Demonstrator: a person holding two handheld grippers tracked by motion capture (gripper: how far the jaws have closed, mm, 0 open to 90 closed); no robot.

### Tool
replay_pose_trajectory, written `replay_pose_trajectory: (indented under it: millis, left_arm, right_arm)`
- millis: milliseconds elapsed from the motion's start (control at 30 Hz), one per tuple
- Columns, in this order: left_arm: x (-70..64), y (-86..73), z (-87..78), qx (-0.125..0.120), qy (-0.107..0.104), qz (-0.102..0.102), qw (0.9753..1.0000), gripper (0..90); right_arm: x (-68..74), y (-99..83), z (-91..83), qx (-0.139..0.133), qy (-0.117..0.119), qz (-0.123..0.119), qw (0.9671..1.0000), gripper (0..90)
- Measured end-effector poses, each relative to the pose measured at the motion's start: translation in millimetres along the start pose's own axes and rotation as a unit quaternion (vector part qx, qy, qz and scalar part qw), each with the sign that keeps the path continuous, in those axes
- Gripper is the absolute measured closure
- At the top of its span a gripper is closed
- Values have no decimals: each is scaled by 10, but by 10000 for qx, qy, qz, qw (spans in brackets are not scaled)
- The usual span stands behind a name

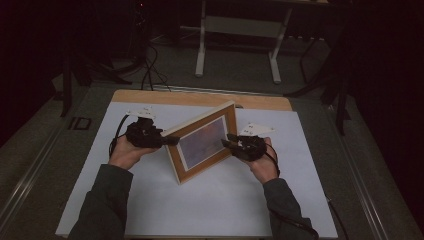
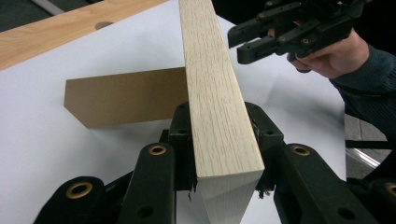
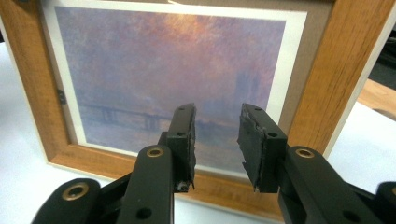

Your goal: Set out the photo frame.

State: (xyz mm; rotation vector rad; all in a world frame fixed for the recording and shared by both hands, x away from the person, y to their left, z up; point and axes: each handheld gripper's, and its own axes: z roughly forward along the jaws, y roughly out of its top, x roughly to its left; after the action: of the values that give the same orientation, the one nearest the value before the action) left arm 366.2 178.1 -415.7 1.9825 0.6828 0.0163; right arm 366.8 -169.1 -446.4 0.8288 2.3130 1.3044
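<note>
Wooden picture frame (image 1: 202,142), standing on edge on the white-covered tabletop (image 1: 225,200), near its middle.

High view: long axis of the frame runs from near-centre up and away to the far right; its pictured face is turned toward the person's right. Left gripper (image 1: 167,140) meets the frame's left end at its pale edge. Right gripper (image 1: 228,141) sits just beside the pictured face. A hand and dark sleeve hold each gripper. Bare wood strip of the tabletop shows at the far edge.

Left gripper view: fingers (image 2: 184,140) closed on the frame's pale outer edge (image 2: 217,107), one finger on each side, the edge running straight away from the camera. Brown backing stand (image 2: 123,95) juts from the frame's rear onto the white surface. Right gripper (image 2: 254,37) appears beyond, held in a hand.

Right gripper view: fingers (image 3: 184,140) apart, holding nothing, pointed square at the print (image 3: 173,70), a hazy violet-and-orange river scene with a white border inside the brown frame (image 3: 338,65).
</note>
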Motion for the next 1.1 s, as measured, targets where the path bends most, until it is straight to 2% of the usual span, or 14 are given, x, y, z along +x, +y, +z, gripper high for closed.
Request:
replay_pose_trajectory:
  millis: [200, 267, 300, 333, 433, 467, 500, 533, 633, 833, 1033, 1100]
  left_arm:
    - [26, 3, 37, -86, -258, 20, 9996, 700]
    - [25, 1, 36, -94, -222, 10, 9997, 698]
    - [16, -2, 35, -108, -177, 5, 9998, 698]
    - [-1, -2, 33, -120, -76, -1, 9999, 654]
    - [-45, -12, 22, -122, 255, -83, 9996, 613]
    - [-72, -20, 26, -93, 411, -105, 9991, 613]
    - [-129, -43, 30, -60, 664, -64, 9978, 599]
    - [-129, -43, 30, -60, 664, -64, 9978, 594]
    - [-175, -86, 11, -169, 890, -188, 9957, 588]
    - [-267, -149, -3, -342, 1254, -234, 9912, 586]
    - [-312, -227, 13, -509, 1372, -371, 9885, 594]
    - [-319, -251, 14, -588, 1390, -414, 9877, 603]
  right_arm:
    - [-62, 21, -45, -92, -146, 122, 9998, 632]
    - [-95, 29, -59, -88, -187, 154, 9997, 627]
    - [-95, 29, -59, -88, -187, 154, 9997, 627]
    - [-137, 45, -70, -120, -243, 208, 9994, 617]
    - [-191, 69, -74, -145, -331, 270, 9990, 587]
    - [-191, 69, -74, -145, -331, 270, 9990, 587]
    - [-221, 76, -67, -171, -397, 323, 9985, 564]
    - [-221, 76, -67, -171, -397, 323, 9985, 564]
    - [-257, 78, -45, -147, -505, 339, 9980, 537]
    - [-305, 100, -41, -227, -636, 393, 9969, 517]
    - [-364, 129, -53, -298, -752, 463, 9956, 512]
    - [-402, 129, -33, -320, -780, 559, 9949, 502]
